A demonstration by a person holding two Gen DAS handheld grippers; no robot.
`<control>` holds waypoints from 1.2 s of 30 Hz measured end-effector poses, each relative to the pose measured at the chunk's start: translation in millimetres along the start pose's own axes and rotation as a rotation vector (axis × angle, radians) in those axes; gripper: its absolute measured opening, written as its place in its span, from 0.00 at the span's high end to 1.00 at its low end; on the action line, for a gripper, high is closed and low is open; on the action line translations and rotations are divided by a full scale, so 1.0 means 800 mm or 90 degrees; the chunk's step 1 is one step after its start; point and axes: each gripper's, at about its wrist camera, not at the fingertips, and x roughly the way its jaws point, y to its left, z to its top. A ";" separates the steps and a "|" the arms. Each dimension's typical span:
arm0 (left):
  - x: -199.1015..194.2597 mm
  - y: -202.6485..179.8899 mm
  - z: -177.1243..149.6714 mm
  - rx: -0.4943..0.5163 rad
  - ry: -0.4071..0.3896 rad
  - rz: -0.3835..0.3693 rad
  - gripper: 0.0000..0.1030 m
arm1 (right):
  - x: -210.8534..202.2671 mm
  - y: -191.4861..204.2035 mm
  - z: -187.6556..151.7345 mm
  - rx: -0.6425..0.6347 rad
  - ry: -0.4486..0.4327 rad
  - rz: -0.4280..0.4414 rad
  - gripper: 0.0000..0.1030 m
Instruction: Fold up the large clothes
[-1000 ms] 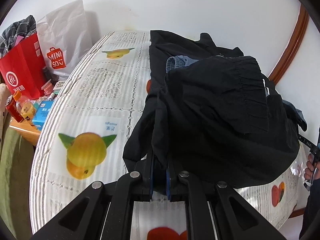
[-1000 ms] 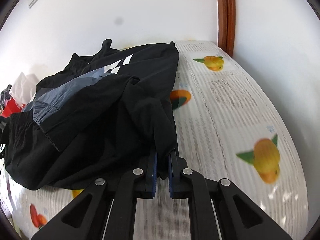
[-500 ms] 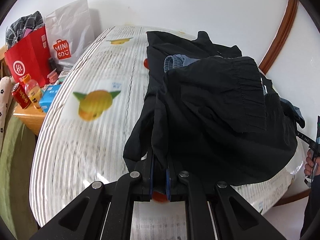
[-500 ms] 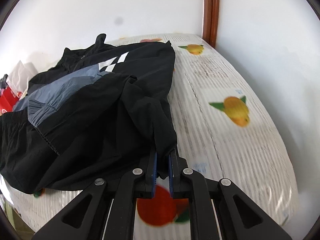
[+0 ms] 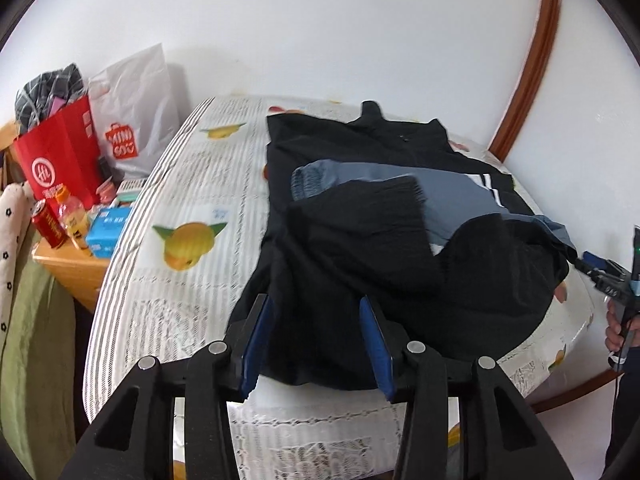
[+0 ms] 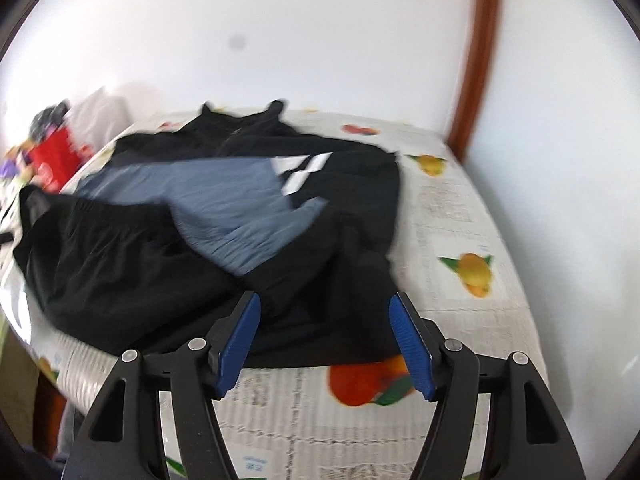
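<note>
A black and grey jacket (image 5: 384,240) lies folded over on a table covered with a fruit-print cloth (image 5: 184,208). It also shows in the right wrist view (image 6: 224,216), with a grey panel and white stripes on top. My left gripper (image 5: 316,344) is open, its blue pads on either side of the jacket's near black hem. My right gripper (image 6: 324,340) is open over the hem at the other end. The right gripper also appears at the right edge of the left wrist view (image 5: 600,276).
Left of the table stand a red shopping bag (image 5: 60,160) and a white Miniso bag (image 5: 132,120), with a can, a bottle and boxes on a wooden side table (image 5: 72,264). A white wall and a brown door frame (image 5: 528,68) lie behind.
Both grippers have opened and let go of the jacket's hem, and both have drawn back and up. The jacket has dropped flat onto the table.
</note>
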 end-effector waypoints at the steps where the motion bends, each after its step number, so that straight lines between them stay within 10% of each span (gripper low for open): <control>1: 0.001 -0.006 -0.001 0.007 0.002 0.003 0.59 | 0.009 0.009 0.000 -0.020 0.010 0.002 0.36; 17: 0.066 -0.030 0.059 0.033 0.020 0.003 0.56 | 0.088 0.038 0.094 -0.014 -0.056 -0.013 0.36; 36: 0.152 -0.011 0.117 0.024 0.047 -0.018 0.56 | 0.202 0.022 0.149 0.005 0.033 0.014 0.36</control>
